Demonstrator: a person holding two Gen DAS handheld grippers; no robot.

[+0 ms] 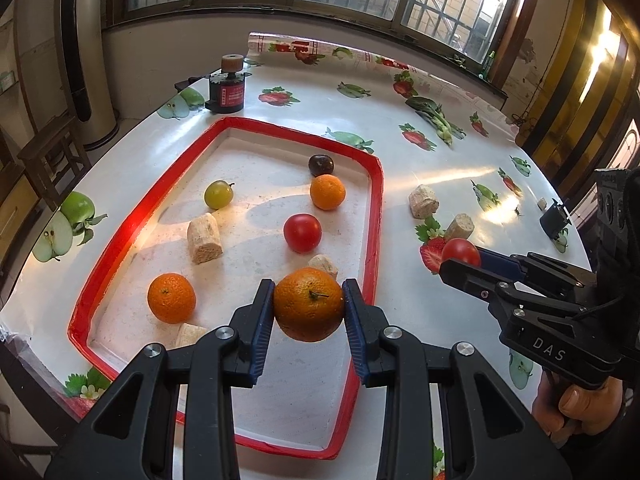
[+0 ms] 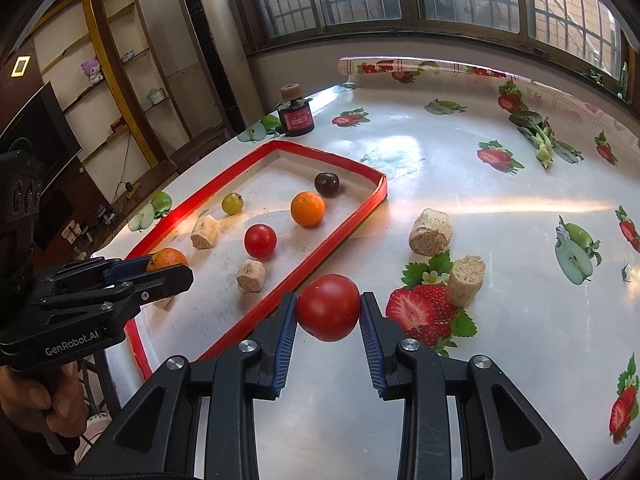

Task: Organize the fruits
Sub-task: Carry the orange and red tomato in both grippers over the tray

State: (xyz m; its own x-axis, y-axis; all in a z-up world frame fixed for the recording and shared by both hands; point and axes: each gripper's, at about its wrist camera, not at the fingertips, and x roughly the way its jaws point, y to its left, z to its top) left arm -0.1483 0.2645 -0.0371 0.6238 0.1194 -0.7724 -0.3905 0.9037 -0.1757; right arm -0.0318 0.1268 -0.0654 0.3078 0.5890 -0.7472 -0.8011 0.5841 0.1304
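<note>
Sunlit fruit-print tablecloth (image 1: 460,92) carries a red-rimmed tray (image 1: 376,216) already holding fruit and pale cut chunks. Left to right: my left gripper (image 1: 308,304) is clenched on an orange (image 1: 309,305), raised over the tray's near end, pitched downward; my right gripper (image 2: 328,307) clasps a tomato (image 2: 328,307) above bare cloth just right of the tray rim. Step in hand, as I judge it: carrying both fruits in. Next: lower the orange clear of neighbours, release, then bring the tomato leftward.

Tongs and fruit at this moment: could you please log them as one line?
left tongs: shut on orange | right tongs: shut on tomato | tray: holds fruit
</note>
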